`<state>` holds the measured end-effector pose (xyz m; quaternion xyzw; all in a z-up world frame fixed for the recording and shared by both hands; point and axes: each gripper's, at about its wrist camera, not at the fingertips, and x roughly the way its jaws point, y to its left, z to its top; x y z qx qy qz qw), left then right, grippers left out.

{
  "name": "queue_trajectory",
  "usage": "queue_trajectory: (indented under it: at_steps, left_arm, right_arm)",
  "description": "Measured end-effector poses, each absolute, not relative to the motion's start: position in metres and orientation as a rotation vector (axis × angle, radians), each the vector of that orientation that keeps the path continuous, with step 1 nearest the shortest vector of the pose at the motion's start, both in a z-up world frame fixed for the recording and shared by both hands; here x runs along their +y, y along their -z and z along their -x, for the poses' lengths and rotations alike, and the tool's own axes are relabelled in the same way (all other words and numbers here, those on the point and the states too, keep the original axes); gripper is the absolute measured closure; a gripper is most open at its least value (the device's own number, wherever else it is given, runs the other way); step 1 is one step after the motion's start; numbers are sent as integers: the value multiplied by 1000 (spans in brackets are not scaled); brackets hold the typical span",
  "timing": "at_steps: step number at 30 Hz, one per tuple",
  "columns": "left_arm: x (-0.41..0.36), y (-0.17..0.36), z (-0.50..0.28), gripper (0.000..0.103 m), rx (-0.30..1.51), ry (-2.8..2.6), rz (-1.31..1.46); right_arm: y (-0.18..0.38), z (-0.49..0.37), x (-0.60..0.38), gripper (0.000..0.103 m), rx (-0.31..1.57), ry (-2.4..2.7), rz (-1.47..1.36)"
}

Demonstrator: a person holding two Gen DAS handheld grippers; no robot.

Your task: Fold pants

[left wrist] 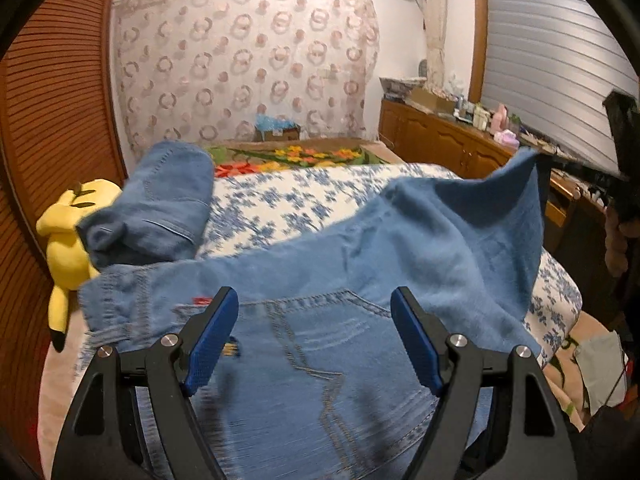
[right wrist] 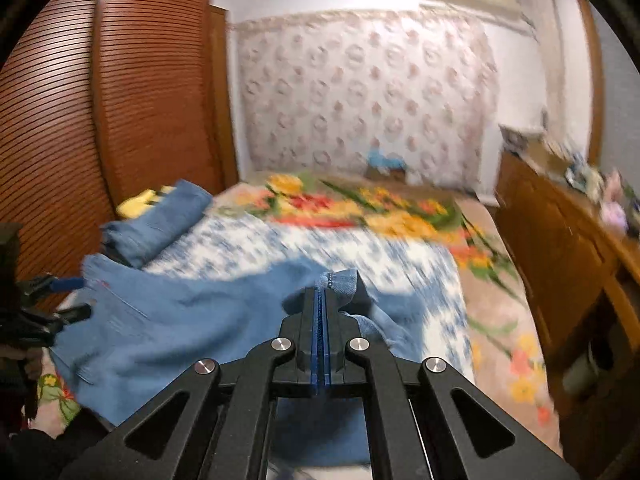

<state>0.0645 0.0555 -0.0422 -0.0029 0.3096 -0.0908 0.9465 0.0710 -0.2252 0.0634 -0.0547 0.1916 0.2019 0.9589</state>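
While the right tool (right wrist: pixel 321 312) clamps a pants (left wrist: pixel 320 360) corner, the fold is underway.
Left tool (left wrist: pixel 314 340) gapes apart above denim; next, carry that corner across.

jeans (left wrist: pixel 304 344): light-blue denim, tan stitching | gripper pads (left wrist: pixel 212 340): blue, on black arms | bedspread (left wrist: pixel 280 200): white, blue floral print | blanket (left wrist: pixel 296 156): red-yellow-green flowers | plush toy (left wrist: pixel 64 236): yellow | wardrobe (right wrist: pixel 120 92): reddish-brown slats

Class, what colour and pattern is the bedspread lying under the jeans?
White quilted bedspread with a blue floral print, sharpest in the left wrist view.
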Motion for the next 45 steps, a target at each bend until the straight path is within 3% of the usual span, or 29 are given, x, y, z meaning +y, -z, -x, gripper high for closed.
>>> queue_trajectory:
  at_steps: [9,14,17,21,45]
  left_arm:
    - [86,18,-47,24,577,138,14]
    - [94,16,-44,24,570,126,25]
    - [97,18,-45,24,574,125,26]
    - [93,21,-47,24,584,133,21]
    - [31,65,-73,24,731,296,-54]
  right_arm:
    - [-119,-42,-136,102,287,-647,218]
    - [-120,-50,-105,102,335,-745,252]
    - [-111,-60,-107,90,360,-722,308]
    - [-107,-65,-117,66,377,-723,297]
    - [-45,-111,-113,58,638,-564,193]
